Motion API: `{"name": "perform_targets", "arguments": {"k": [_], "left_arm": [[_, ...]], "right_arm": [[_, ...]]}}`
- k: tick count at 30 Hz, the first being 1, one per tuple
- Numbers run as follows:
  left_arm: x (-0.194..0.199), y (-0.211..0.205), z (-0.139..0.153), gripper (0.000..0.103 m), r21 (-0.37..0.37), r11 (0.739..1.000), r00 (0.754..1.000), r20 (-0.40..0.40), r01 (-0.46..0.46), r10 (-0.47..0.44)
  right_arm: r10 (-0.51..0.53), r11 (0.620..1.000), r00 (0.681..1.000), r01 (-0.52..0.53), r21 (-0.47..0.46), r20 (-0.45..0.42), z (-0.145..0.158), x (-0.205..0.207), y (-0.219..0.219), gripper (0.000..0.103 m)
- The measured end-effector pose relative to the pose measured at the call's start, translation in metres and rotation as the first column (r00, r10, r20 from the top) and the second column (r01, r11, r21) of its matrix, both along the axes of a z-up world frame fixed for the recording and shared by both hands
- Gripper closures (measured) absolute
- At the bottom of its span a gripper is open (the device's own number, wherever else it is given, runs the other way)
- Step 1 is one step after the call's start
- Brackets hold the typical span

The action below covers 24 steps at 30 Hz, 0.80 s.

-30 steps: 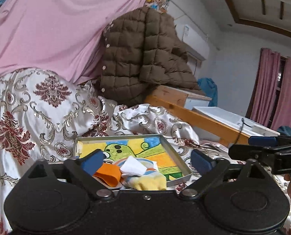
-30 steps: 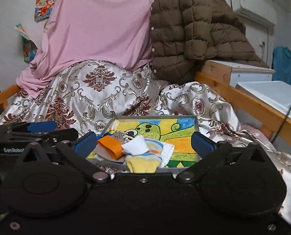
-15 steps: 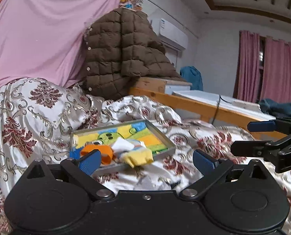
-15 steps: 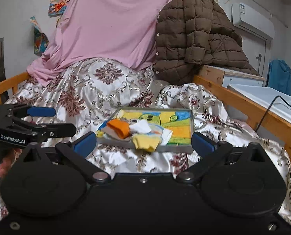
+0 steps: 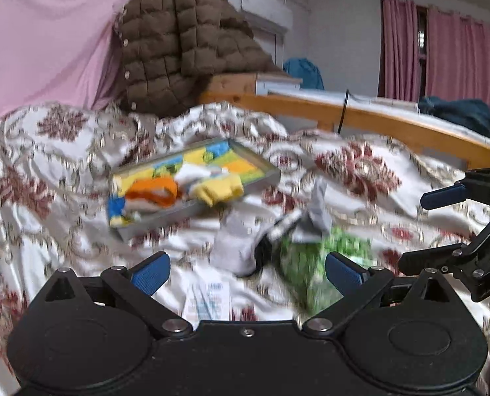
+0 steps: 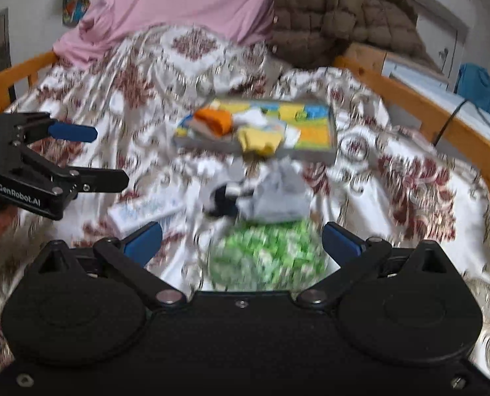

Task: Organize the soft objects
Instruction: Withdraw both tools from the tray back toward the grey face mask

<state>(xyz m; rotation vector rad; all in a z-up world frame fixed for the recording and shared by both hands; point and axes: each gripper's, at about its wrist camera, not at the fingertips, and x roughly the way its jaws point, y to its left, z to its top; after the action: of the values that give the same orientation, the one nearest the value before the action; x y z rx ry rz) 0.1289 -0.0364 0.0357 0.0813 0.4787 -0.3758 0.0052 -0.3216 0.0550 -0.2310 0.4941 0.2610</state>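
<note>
both claws are spread wide and pinch nothing. the left claw (image 5: 246, 272) and the right claw (image 6: 241, 241) hover low over the near part of the bed (image 5: 47, 171), side by side, each showing at the edge of the other's view.

the tray (image 6: 314, 155) with the bright cartoon print lies toward the middle of the bed on the patterned satin quilt. it already carries an orange sock (image 6: 213, 120), a yellow sock (image 6: 258, 142) drooping over its near rim, and something white between them.

between the tray's near edge and the claws lies a loose heap: a grey-and-white sock (image 5: 236, 244) with a dark patch, a pale crumpled piece (image 6: 279, 194), and nearest the right claw a green patterned cloth (image 6: 268, 259). the frames are blurred, so their exact shapes are unclear.

the step in hand looks like lining up on the next loose piece. the green cloth sits almost between the right claw's fingers; the next move calls for dropping onto it, pinching one fold only, then carrying it to the tray.
</note>
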Motion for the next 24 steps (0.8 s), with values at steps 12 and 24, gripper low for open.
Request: {"name": "perform_targets", "arguments": {"k": [12, 24], "left_arm": [[-0.010, -0.002, -0.035, 0.003, 0.067, 0.997, 0.993, -0.112, 0.048, -0.040], [-0.008, -0.012, -0.060, 0.003, 0.095, 0.990, 0.978, -0.192, 0.104, -0.084]], "right_arm": [[-0.034, 0.999, 0.978, 0.041, 0.029, -0.204, -0.078, 0.012, 0.018, 0.001], [-0.061, 0.996, 0.948, 0.078, 0.043, -0.312, -0.116, 0.030, 0.014, 0.001]]}}
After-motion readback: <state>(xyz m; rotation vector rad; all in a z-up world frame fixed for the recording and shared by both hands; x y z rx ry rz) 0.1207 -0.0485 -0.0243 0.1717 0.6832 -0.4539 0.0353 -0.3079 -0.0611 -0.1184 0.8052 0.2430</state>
